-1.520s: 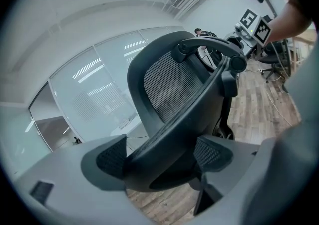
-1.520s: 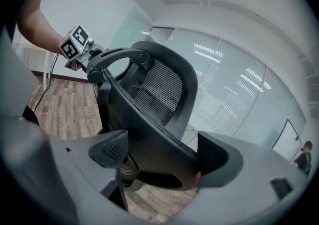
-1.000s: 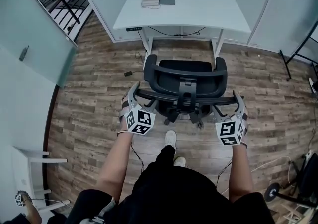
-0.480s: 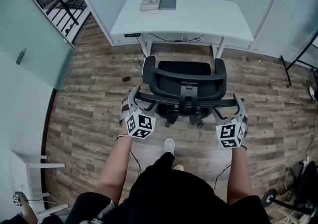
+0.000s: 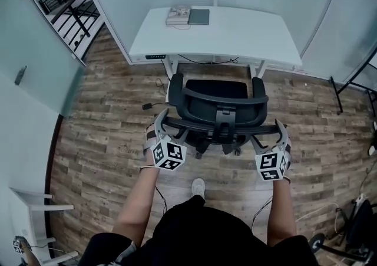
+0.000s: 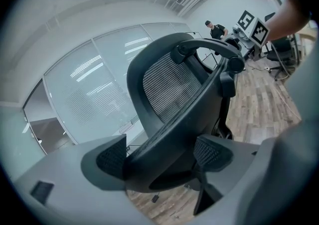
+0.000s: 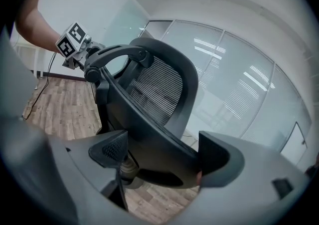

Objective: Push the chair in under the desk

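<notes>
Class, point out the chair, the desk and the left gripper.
chair (image 5: 203,108): head view, on its backrest.
desk (image 5: 235,38): head view, bare white top.
left gripper (image 6: 162,154): left gripper view, midway between its jaws, clamped on the chair.

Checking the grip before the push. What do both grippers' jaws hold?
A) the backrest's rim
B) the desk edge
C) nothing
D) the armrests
A: in each gripper view, the left gripper and the right gripper have their jaws closed on the dark rim of the mesh backrest.

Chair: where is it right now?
Centre of the head view, the chair stands just before the desk, backrest gripped by the left gripper and right gripper.
</notes>
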